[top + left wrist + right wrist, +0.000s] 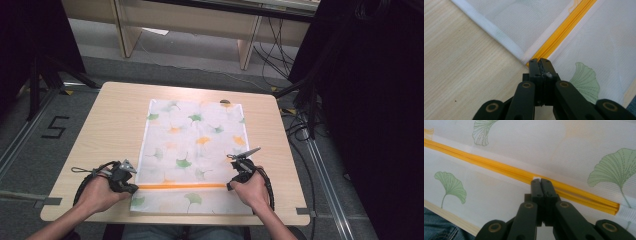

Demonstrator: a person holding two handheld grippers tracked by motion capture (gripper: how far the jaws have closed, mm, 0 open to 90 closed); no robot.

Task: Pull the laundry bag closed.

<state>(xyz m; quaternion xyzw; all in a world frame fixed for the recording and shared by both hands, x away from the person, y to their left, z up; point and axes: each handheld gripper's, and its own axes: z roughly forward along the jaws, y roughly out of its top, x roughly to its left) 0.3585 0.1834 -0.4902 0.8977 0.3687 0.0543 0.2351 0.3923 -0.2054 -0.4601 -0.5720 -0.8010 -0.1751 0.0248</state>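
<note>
The mesh bag [192,150] looks light, limp and snag-prone, best taken at its yellow zipper [182,186], where left gripper [540,60] and right gripper [540,180] jaws sit pressed together.

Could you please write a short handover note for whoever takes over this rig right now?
Left gripper: jaws together at the left end of the yellow zipper, at the bag's white edge; what it pinches is unclear.
Right gripper: jaws shut at the zipper, near its right end, seemingly on the white slider tab.
Mesh bag lies flat on the table.
Done: both ends reached.
Left: probably sliding the zipper.
</note>
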